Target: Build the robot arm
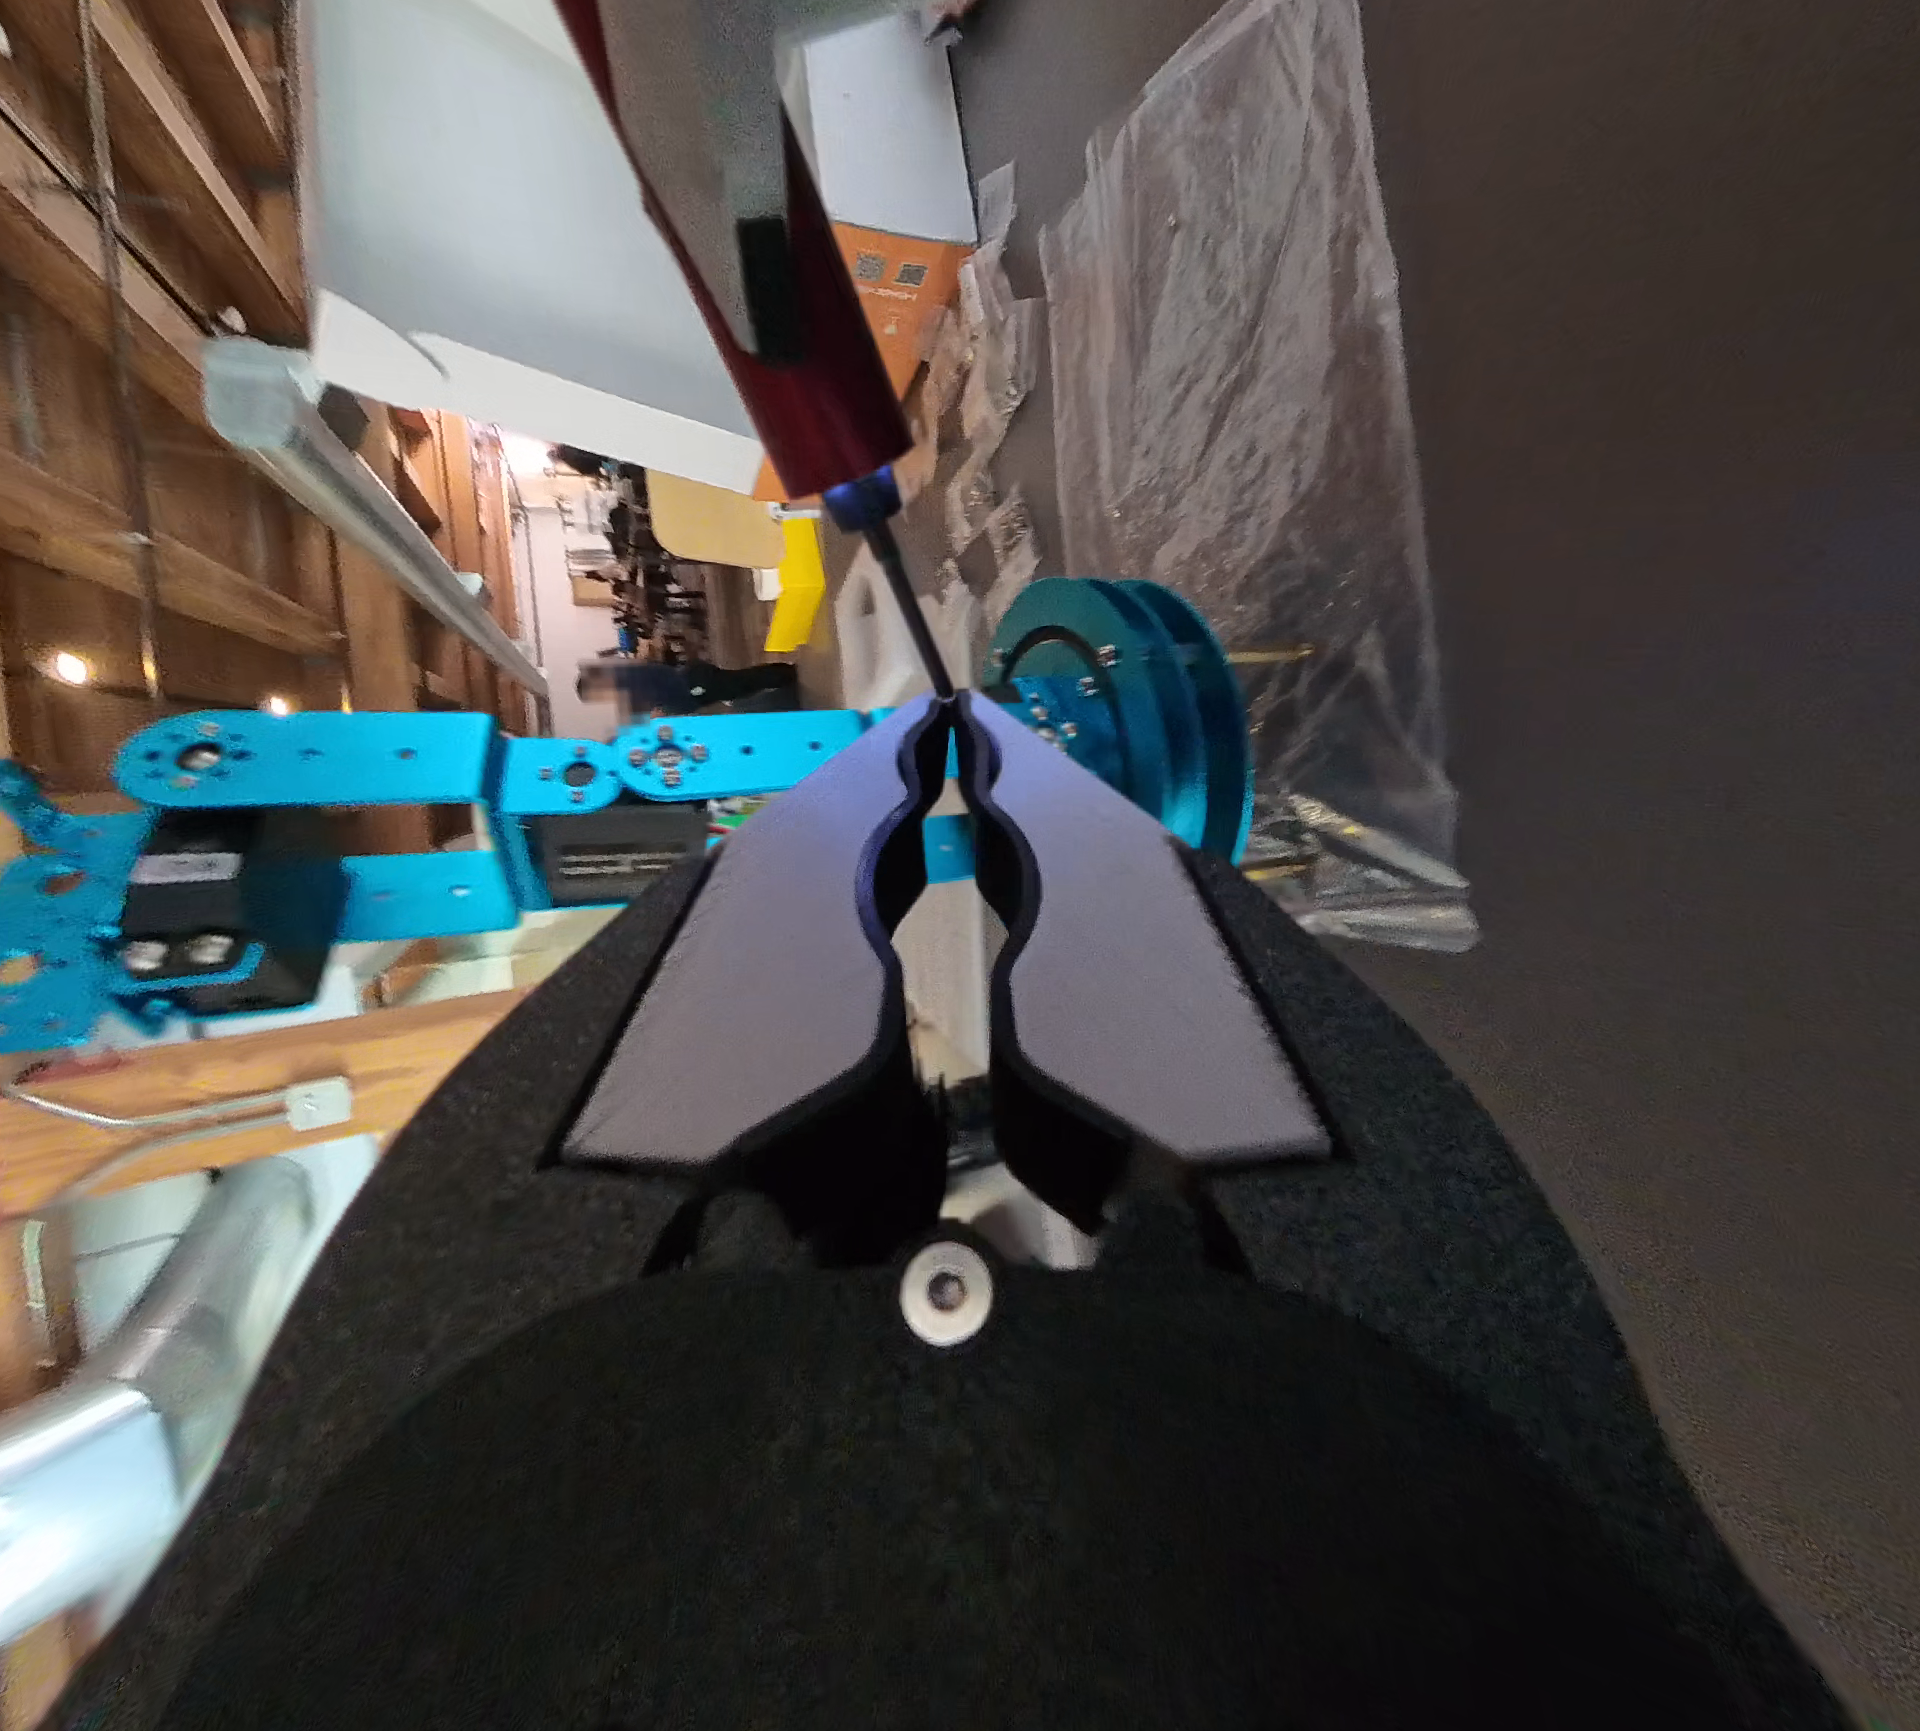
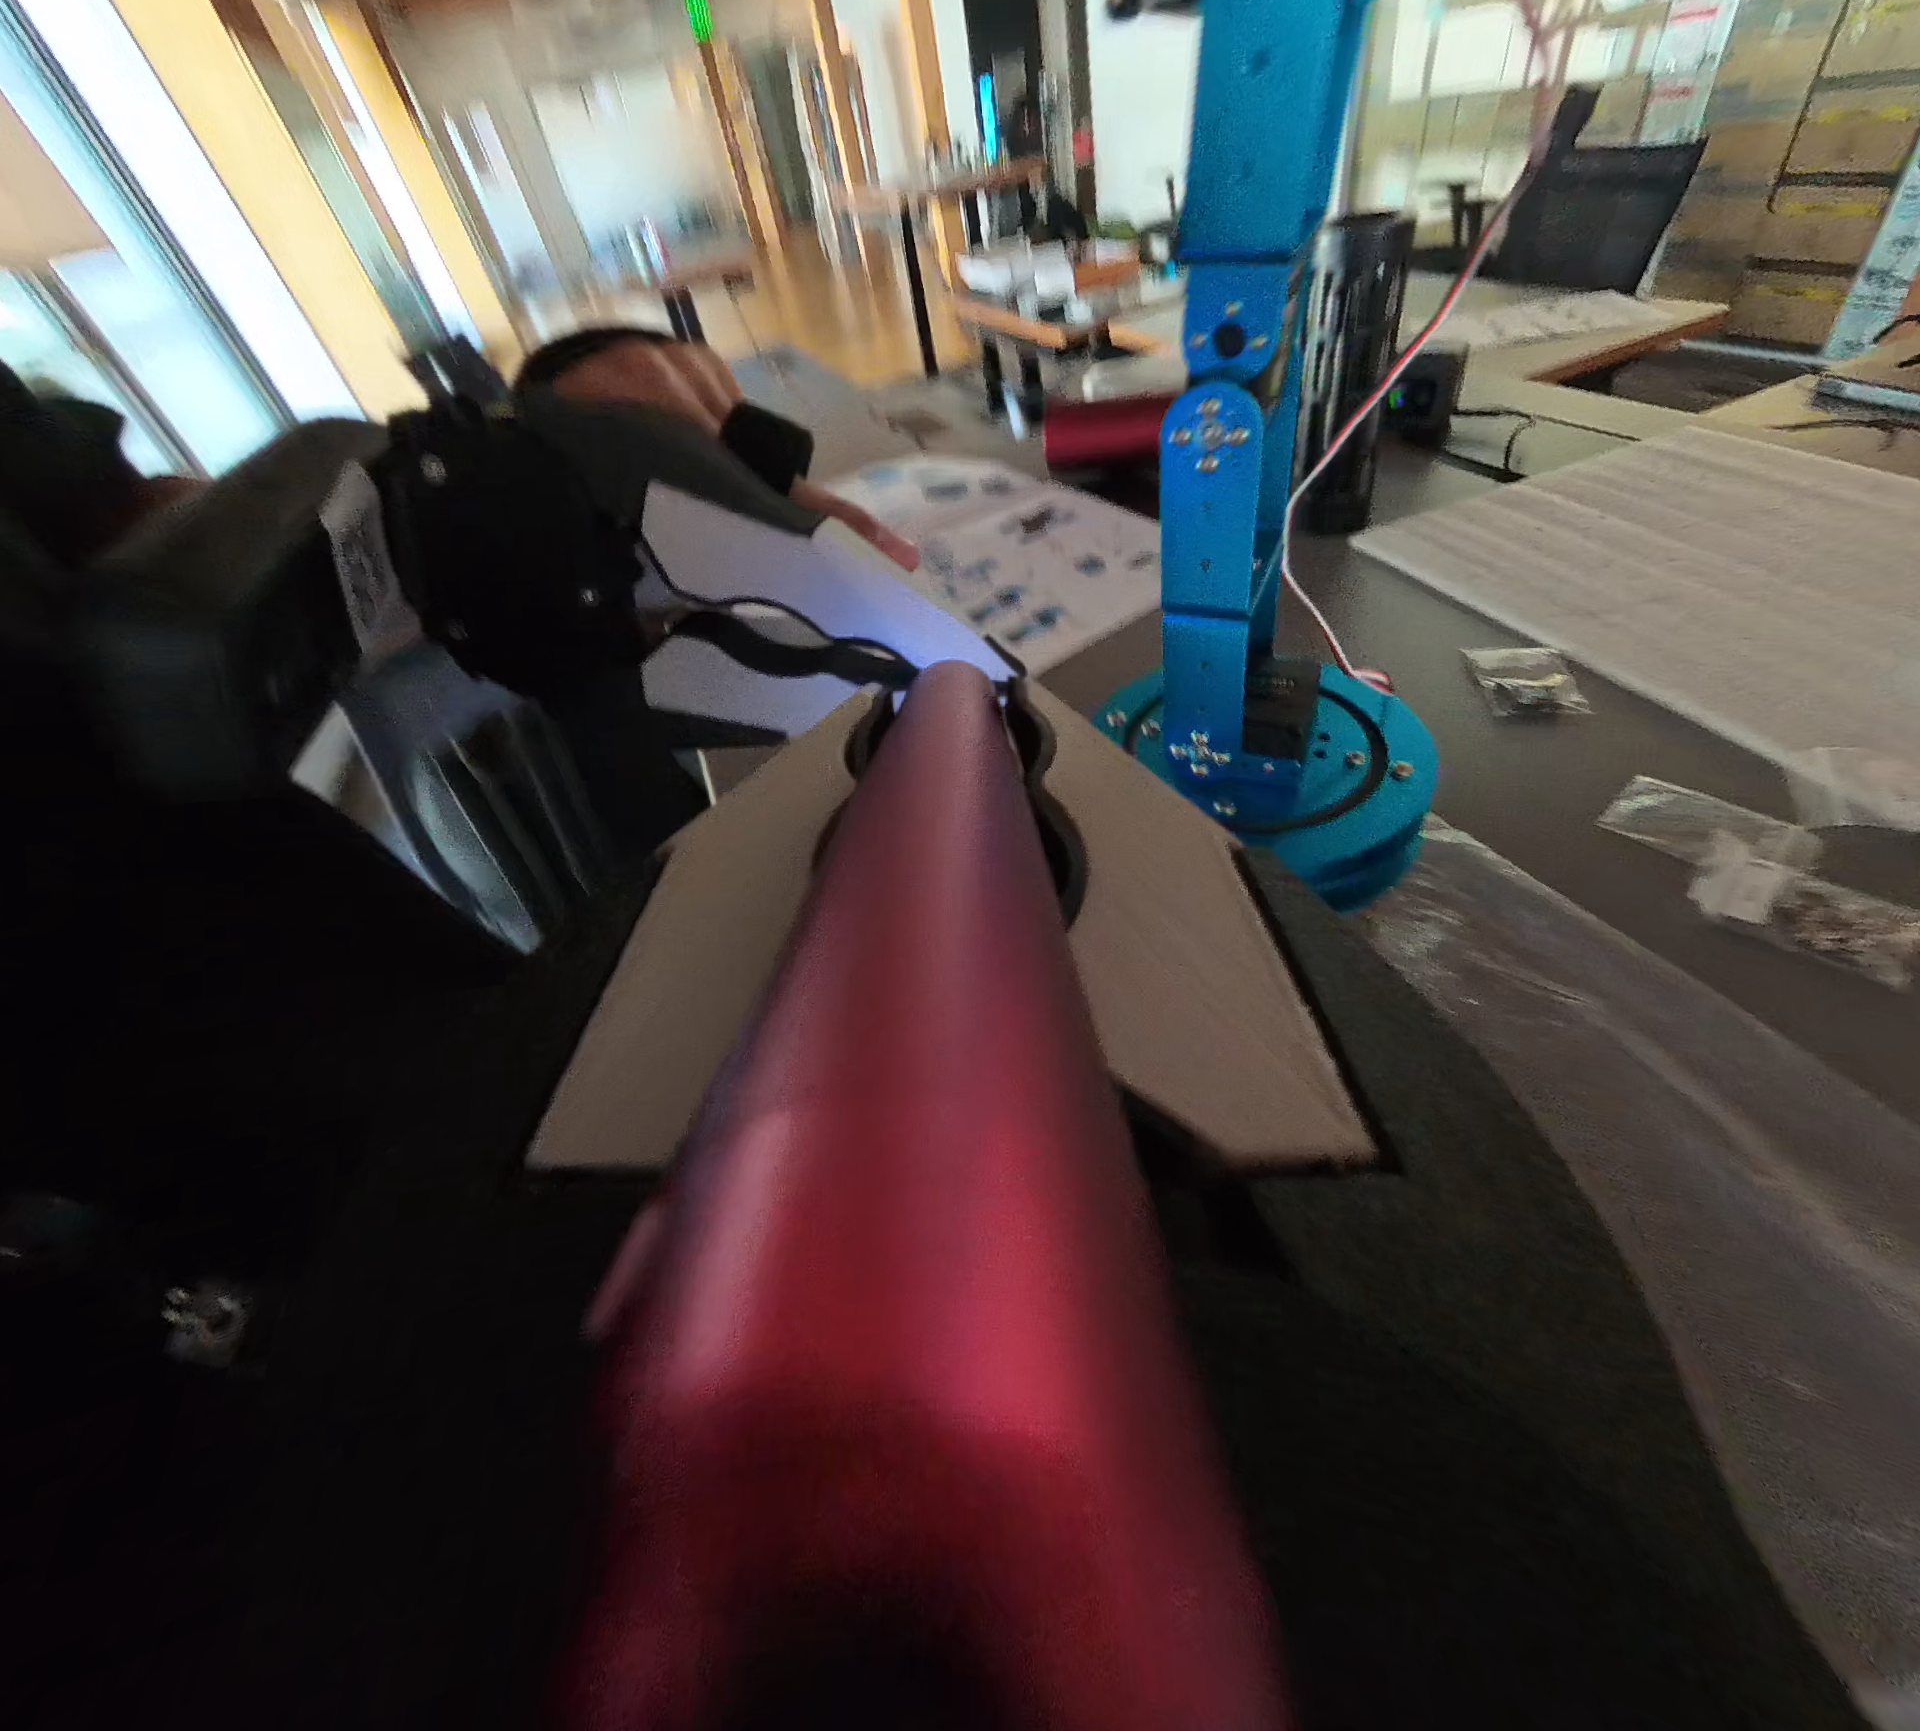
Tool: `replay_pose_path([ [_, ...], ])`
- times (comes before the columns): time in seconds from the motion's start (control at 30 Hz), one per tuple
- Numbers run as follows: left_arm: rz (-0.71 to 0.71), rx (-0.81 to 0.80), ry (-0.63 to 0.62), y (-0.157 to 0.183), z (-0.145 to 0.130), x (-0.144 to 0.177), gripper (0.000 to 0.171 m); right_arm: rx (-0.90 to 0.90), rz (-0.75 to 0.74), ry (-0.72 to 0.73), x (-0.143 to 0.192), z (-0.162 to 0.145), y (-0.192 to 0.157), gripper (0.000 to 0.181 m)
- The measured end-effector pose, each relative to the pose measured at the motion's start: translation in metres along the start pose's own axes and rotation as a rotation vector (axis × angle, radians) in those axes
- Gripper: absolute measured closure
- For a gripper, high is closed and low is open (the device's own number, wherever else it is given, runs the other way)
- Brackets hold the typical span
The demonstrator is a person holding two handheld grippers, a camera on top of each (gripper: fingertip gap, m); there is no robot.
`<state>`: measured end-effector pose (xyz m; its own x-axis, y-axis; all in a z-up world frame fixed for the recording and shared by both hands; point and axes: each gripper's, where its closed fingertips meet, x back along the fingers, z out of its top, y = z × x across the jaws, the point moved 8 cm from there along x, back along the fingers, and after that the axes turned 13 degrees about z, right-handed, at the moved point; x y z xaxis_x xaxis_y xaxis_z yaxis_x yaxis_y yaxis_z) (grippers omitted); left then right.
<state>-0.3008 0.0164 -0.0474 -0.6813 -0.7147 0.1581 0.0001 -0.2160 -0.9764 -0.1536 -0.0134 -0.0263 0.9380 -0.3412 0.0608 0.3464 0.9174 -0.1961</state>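
Left wrist view: the frame is rolled on its side, so the table [image 1: 1662, 434] runs up the right edge. The left gripper [image 1: 951, 707] has its tips pinched together on the thin black shaft [image 1: 914, 616] of a screwdriver. The red handle [image 1: 800, 331] rises up and to the left from the tips, held in the grey fingers of the other gripper. Shaft and handle form one long axis, tilted only slightly from the line of the left gripper's fingers. Just behind the tips sits the round teal base [image 1: 1164, 725] of a blue robot arm [image 1: 416, 767], whose links stretch across to the left. A clear plastic bag [image 1: 1247, 434] lies on the table beyond the base, with a white and orange box [image 1: 894, 206] farther off.

Right wrist view: much motion blur. The right gripper [image 2: 951, 694] is clamped around the red handle [image 2: 914, 1162], which fills the gap between the fingers and runs straight forward along them. At the handle's far end the left gripper [image 2: 468, 538] comes in from the left, its tips meeting the tool there; the shaft itself is hidden. The blue robot arm [image 2: 1236, 331] stands upright on its base [image 2: 1278, 777], right of the tool and just beyond it. Small bags of parts [image 2: 1527, 679] lie on the table [image 2: 1662, 559] at right. A person's hand [image 2: 862, 538] rests on papers behind.
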Motion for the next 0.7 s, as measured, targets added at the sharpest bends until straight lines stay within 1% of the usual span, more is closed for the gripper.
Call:
replay_pose_path([
  [0.07,0.004,-0.047,0.013,-0.013,0.0,0.0,0.171,-0.08,0.027,0.137,0.003,-0.003,0.006,0.159],
  [0.17,0.017,-0.133,0.008,-0.031,-0.001,-0.002,0.171,-0.123,0.042,0.273,0.004,-0.006,0.011,0.157],
  [0.27,0.018,-0.18,0.002,-0.044,0.0,-0.006,0.171,-0.182,0.064,0.404,0.003,-0.008,0.016,0.158],
  [0.4,0.018,-0.246,-0.006,-0.052,0.002,-0.008,0.171,-0.223,0.094,0.507,0.001,-0.01,0.021,0.158],
  [0.53,0.013,-0.264,-0.001,-0.06,0.006,-0.008,0.17,-0.262,0.142,0.609,-0.002,-0.013,0.022,0.159],
  [0.7,0.04,-0.29,-0.002,-0.073,0.013,-0.01,0.159,-0.308,0.218,0.737,-0.006,-0.012,0.025,0.159],
])
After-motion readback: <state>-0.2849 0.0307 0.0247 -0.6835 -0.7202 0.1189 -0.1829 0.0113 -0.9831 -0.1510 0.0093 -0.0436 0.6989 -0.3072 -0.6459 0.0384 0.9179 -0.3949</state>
